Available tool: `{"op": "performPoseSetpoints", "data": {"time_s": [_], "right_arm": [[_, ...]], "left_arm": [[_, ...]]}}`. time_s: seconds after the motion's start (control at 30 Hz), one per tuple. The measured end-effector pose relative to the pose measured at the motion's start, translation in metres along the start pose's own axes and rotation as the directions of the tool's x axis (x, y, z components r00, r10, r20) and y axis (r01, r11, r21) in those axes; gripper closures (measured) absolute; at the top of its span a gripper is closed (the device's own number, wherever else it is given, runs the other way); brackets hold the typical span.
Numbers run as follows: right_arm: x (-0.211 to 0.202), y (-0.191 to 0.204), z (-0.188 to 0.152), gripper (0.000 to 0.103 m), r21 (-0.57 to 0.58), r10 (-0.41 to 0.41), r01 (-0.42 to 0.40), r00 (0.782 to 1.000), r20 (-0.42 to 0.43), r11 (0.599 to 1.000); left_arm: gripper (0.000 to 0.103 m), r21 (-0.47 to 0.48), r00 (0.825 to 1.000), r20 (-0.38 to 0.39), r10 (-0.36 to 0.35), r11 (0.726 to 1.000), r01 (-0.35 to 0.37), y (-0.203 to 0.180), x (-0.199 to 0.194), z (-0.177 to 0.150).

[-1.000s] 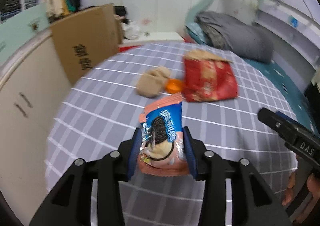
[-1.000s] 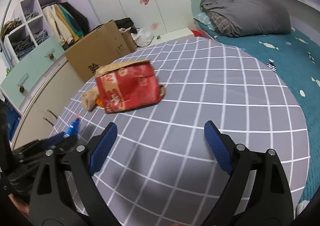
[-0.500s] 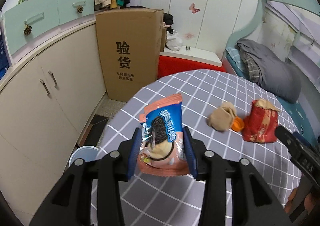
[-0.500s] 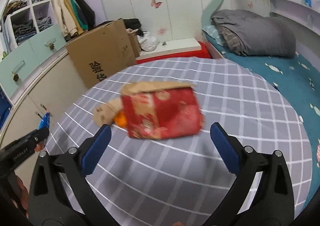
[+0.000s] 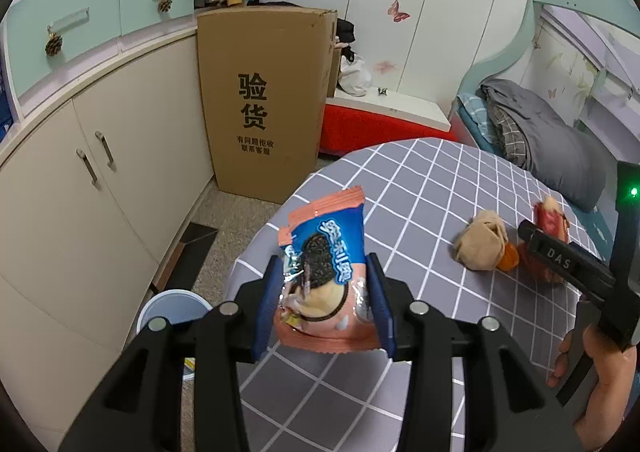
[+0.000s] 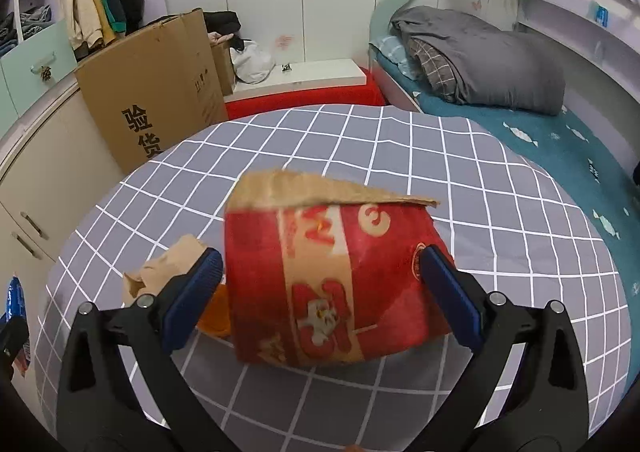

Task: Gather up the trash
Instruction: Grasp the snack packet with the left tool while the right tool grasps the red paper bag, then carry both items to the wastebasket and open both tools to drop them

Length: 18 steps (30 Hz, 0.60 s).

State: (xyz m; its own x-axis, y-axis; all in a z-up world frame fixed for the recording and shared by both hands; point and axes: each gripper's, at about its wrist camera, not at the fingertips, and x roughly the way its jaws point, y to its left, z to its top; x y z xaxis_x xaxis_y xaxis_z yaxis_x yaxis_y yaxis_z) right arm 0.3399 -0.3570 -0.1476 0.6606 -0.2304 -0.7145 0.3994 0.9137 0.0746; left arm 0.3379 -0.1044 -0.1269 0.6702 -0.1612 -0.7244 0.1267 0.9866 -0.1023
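My left gripper [image 5: 326, 300] is shut on a blue and pink cookie wrapper [image 5: 326, 284], held above the left edge of the round table with the grey checked cloth [image 5: 420, 192]. A white bin [image 5: 174, 312] stands on the floor below, left of the table. My right gripper [image 6: 320, 294] is open, with its jaws on either side of a red paper bag [image 6: 332, 284] that lies on the table. A crumpled brown paper [image 6: 168, 268] and an orange piece [image 6: 216, 316] lie to the bag's left. The right gripper also shows in the left wrist view [image 5: 560, 260].
A tall cardboard box [image 5: 260, 108] stands on the floor behind the table. Cream cabinets [image 5: 80, 188] run along the left. A bed with a grey duvet [image 6: 480, 60] is at the right.
My left gripper has swung left with the wrapper, from over the table's middle to its left edge. My right gripper has moved in on the red bag, which now sits between its jaws.
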Motion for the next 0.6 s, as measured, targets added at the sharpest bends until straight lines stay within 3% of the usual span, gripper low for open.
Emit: {"op": "performPoseSetpoints", "data": {"time_s": [0.3,0.4,0.5,0.6], "right_arm": [[-0.026,-0.008,-0.008,0.047,-0.039,0.045,-0.043,0.997,0.057,0.998],[-0.041,-0.014,-0.013,0.053,-0.026,0.061,-0.058,0.993,0.096,0.998],[-0.061,-0.019,-0.017,0.066,-0.017,0.082,-0.080,0.987,0.140,0.997],[-0.087,-0.023,-0.021,0.070,-0.003,0.144,-0.146,0.974,0.176,0.989]], "left_arm": [[0.062,-0.001,1.000,0.000,-0.022,1.000,0.022,0.006,-0.014,-0.008],[0.062,-0.008,1.000,0.004,-0.025,1.000,0.025,0.012,-0.023,-0.011],[0.062,-0.014,0.999,0.010,-0.034,0.999,0.034,0.020,-0.033,-0.015],[0.062,-0.027,0.998,0.002,-0.057,0.998,0.057,0.028,-0.041,-0.019]]}}
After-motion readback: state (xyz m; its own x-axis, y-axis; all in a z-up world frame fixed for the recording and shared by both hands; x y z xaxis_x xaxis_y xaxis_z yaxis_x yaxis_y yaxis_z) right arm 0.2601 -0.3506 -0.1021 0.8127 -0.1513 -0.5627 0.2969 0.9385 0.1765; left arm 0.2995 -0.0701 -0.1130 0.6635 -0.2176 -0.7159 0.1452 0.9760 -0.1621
